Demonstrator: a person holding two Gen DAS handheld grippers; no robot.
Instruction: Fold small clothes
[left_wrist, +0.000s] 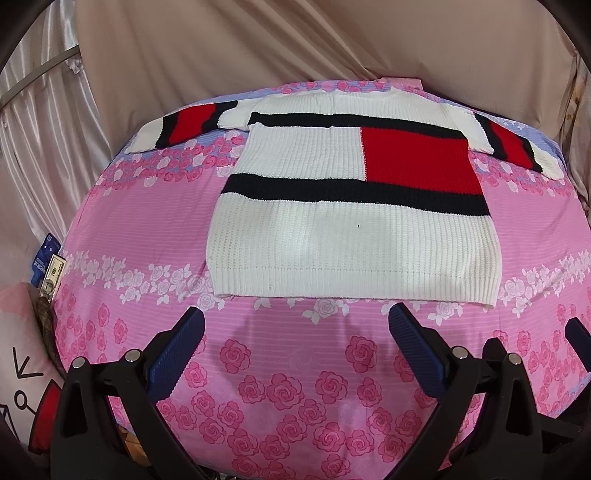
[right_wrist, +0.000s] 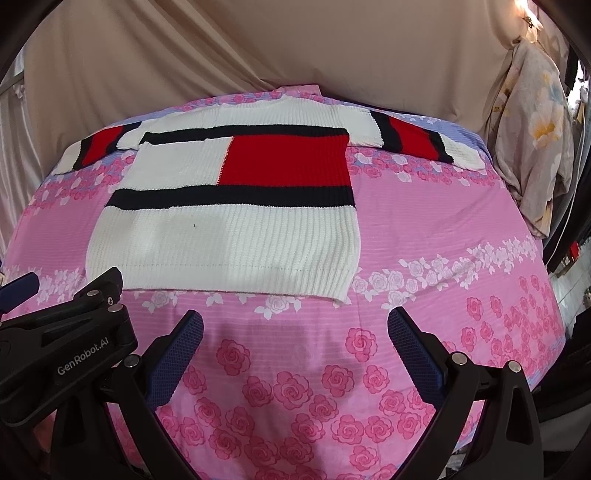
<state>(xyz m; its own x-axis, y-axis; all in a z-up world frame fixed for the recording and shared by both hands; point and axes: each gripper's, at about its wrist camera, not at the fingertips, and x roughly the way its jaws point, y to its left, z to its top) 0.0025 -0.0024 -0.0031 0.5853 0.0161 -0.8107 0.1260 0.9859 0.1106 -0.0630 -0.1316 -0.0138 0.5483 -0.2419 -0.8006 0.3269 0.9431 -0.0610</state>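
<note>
A small knitted sweater (left_wrist: 351, 229), white with black stripes and a red block, lies flat on the pink rose bedsheet (left_wrist: 140, 221), hem toward me and both sleeves spread out at the far end. It also shows in the right wrist view (right_wrist: 229, 236). My left gripper (left_wrist: 297, 325) is open and empty, hovering just short of the hem. My right gripper (right_wrist: 295, 325) is open and empty, just short of the hem's right corner. The left gripper's body (right_wrist: 74, 332) shows at the left of the right wrist view.
A beige curtain (left_wrist: 295, 44) hangs behind the bed. A cushion (left_wrist: 18, 350) and a banknote (left_wrist: 53, 277) sit at the bed's left edge. A floral cloth (right_wrist: 535, 140) hangs at the right. The sheet (right_wrist: 443, 221) lies smooth around the sweater.
</note>
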